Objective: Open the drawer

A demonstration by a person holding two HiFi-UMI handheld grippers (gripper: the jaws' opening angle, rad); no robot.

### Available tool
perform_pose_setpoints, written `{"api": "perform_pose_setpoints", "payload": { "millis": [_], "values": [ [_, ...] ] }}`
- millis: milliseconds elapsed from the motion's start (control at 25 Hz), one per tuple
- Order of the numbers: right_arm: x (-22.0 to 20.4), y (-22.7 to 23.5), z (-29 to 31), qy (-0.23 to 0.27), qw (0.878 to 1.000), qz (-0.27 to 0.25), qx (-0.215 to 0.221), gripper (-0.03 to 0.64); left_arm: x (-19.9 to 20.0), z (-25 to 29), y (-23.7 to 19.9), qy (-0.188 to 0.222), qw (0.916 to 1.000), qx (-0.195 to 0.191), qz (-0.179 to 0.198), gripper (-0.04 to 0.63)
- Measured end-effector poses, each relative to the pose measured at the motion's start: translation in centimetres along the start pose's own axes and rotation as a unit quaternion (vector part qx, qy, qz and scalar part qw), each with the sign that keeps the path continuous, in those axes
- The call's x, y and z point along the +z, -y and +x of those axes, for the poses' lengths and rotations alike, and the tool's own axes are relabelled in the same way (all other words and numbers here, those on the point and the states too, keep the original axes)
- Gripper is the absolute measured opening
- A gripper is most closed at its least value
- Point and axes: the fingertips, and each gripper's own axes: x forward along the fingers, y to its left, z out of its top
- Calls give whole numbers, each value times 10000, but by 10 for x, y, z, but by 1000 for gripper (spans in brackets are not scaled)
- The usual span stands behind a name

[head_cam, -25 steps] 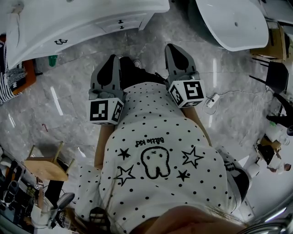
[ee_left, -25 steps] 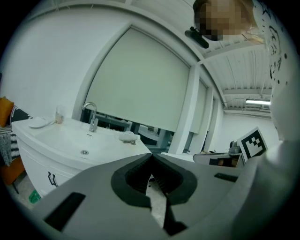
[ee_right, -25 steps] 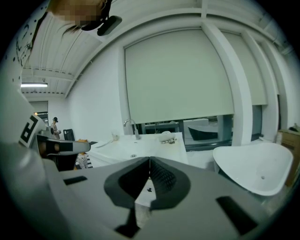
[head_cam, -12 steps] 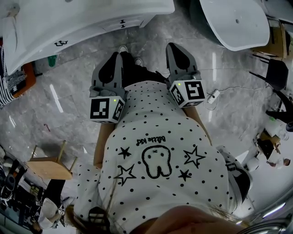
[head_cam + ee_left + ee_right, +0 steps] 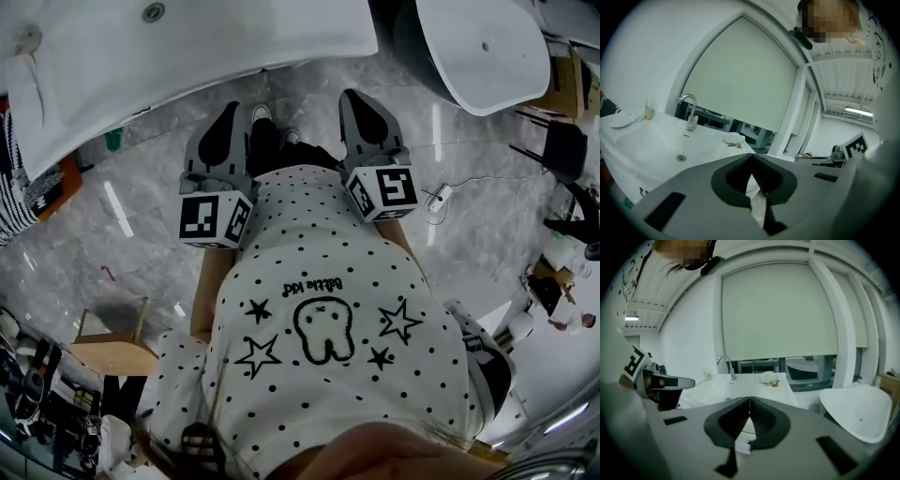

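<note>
A white vanity (image 5: 187, 56) with a sink fills the upper left of the head view; its countertop hides the drawer fronts there. In the left gripper view the basin (image 5: 656, 140) and faucet (image 5: 689, 117) lie ahead, and a small dark handle mark (image 5: 642, 191) shows on the cabinet front at the lower left. My left gripper (image 5: 230, 111) and right gripper (image 5: 361, 98) are held side by side in front of the person's dotted shirt, pointing at the vanity's edge. Both are shut, with nothing between the jaws (image 5: 751, 157) (image 5: 750, 399).
A white tub (image 5: 478, 47) stands at the upper right, also seen from the right gripper (image 5: 858, 413). A wooden stool (image 5: 112, 342) sits at the lower left, a black chair (image 5: 567, 155) at the right. A cable with a white plug (image 5: 436, 202) lies on the marble floor.
The vanity has slid closer and lower in the head view, and its top now covers the drawer handles seen before. Both grippers have moved toward it together, still shut.
</note>
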Motion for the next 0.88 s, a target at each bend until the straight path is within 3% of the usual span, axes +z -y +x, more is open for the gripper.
{"api": "perform_pose_setpoints", "payload": {
  "millis": [520,880],
  "values": [
    [3,24,-3,-15,9992,161,-377,15,8,4,-1,17,9998,52,177,6],
    [7,20,0,-102,9994,172,-291,14,9,5,-1,-93,9999,70,75,6]
  ]
}}
